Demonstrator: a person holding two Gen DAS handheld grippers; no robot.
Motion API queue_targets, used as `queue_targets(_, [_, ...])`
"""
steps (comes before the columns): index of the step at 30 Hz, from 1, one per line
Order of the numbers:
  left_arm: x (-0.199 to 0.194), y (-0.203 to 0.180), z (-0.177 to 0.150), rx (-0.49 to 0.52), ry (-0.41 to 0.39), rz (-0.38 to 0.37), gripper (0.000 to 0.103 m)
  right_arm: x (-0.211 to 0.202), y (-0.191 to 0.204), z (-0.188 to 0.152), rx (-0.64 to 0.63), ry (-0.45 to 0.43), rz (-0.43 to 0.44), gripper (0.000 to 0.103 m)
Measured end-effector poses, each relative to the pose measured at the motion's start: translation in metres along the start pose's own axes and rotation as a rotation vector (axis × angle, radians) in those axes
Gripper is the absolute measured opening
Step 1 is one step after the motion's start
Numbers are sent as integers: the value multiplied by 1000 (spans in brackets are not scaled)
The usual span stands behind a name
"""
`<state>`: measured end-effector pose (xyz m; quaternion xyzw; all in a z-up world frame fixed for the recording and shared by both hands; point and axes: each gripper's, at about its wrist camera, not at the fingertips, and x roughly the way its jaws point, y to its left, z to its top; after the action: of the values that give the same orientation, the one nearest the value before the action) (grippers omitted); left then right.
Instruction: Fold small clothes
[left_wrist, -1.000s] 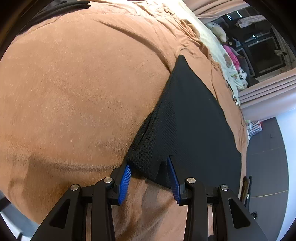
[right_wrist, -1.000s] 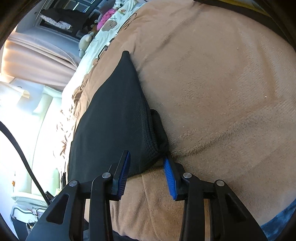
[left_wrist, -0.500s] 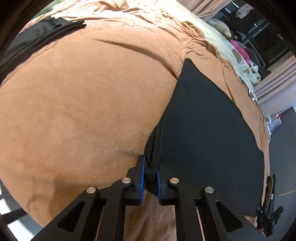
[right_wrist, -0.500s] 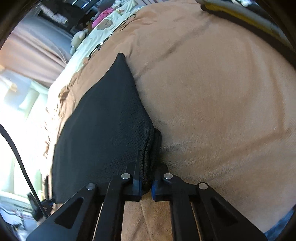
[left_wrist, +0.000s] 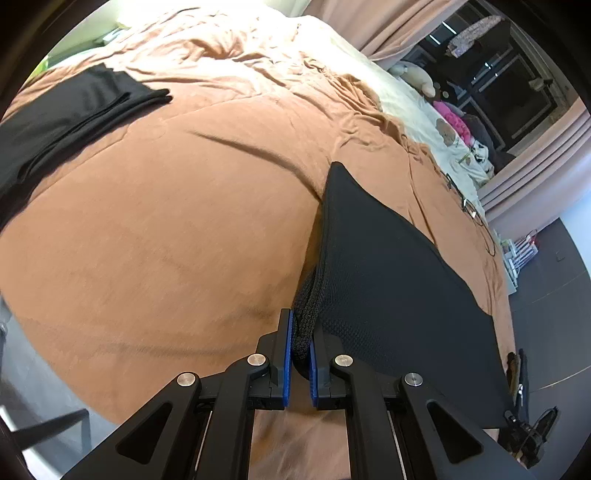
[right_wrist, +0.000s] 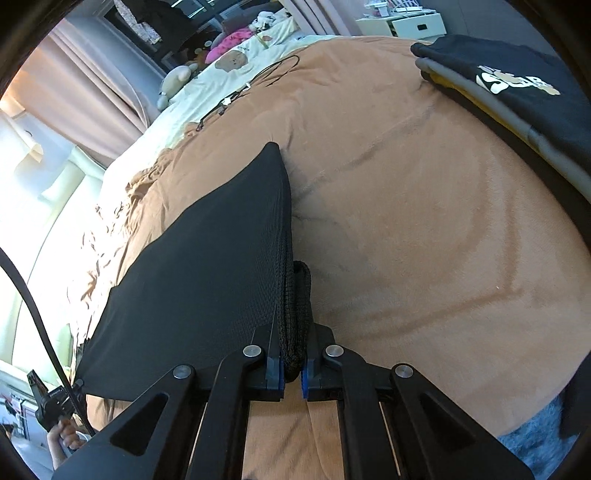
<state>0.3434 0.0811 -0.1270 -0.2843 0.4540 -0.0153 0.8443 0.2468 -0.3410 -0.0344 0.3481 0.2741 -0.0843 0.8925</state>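
**Both hand-held grippers pinch the black garment over the bed**

While the black mesh garment stretches across the lower right of the left wrist view, the left hand-held gripper is closed tight on a bunched corner of it, the blue pads pressing the knit fabric from both sides. That garment lies on a brown blanket covering the bed, its far corner pointing toward the upper centre of the frame. A folded black cloth rests at the upper left, well apart from it.

Seen from the right wrist, the right hand-held gripper likewise clamps a rolled edge of the same garment, which spreads over the lower left and centre. A stack of folded clothes, the top one black with a pale print, sits at the upper right on the blanket. At the lower left edge a hand grips the other tool's handle.
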Motion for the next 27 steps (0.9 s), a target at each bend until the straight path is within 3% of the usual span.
queue_targets(10, [-20,23,-31,-47,24,-39,7,-21,-22,-18,23,28,30,2])
queue_targets(20, [-20,26,-36,-42,49,-69,7,-25,-26,-21,31,56,58,3])
queue_targets(27, [-12,34,-40,-44,67,-100,9,-25,-20,-21,25,90,-25,7])
